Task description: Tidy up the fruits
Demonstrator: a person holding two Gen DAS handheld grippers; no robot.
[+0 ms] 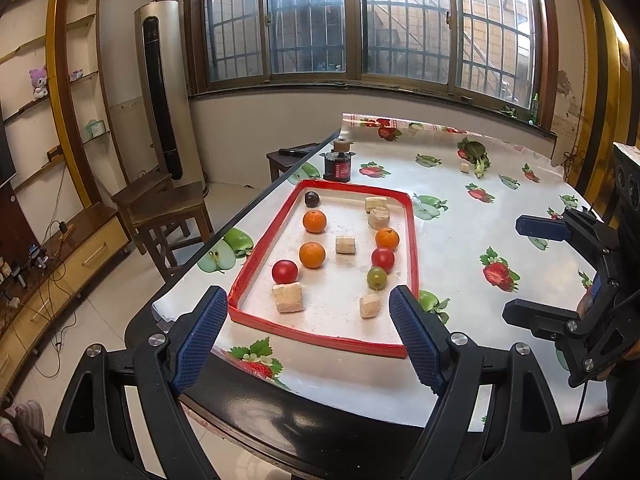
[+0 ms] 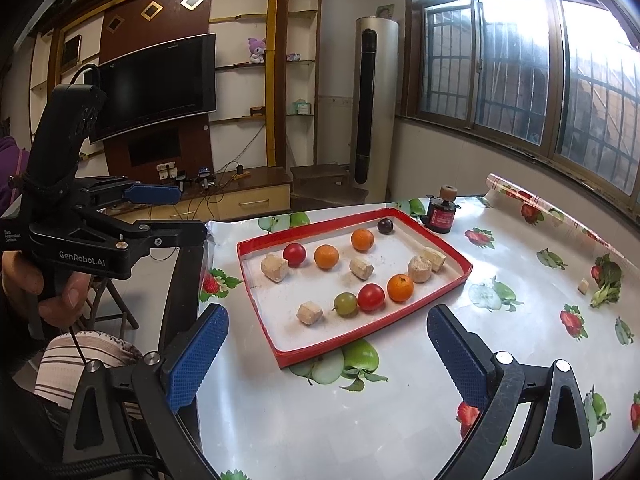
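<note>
left gripper [image 1: 308, 332] hangs w/ jaws spread wide, nothing between them, near edge of a table [image 1: 460, 248] covered in a fruit-print cloth. just beyond its blue fingertips [image 1: 200, 332] sits a shallow red-rimmed tray [image 1: 264, 240], long side running near to far.

inside tray, left column, near to far: a beige crumbly block [image 1: 288, 298], touching a red tomato [image 1: 285, 271] behind it, then an orange [image 1: 312, 255], a 2nd orange [image 1: 314, 221], and a dark plum [image 1: 311, 199] in the far left corner. centre: a lone small beige block [image 1: 345, 245]. right column, near to far: a beige piece [image 1: 369, 305], a green tomato [image 1: 377, 277], a 2nd red tomato [image 1: 383, 258] touching it, a 3rd orange [image 1: 387, 238], then 2 more beige blocks [image 1: 378, 217] close together.

past the tray's far end stands a small dark jar w/ red label [image 1: 337, 166]. far right on the table lie leafy greens [image 1: 478, 156] w/ a small beige cube [image 1: 464, 167] just beside.

right gripper [image 2: 328, 356], jaws also wide & holding nothing, hovers over the cloth near the tray's right side; in the left view it shows at the far right edge [image 1: 528, 272].
</note>
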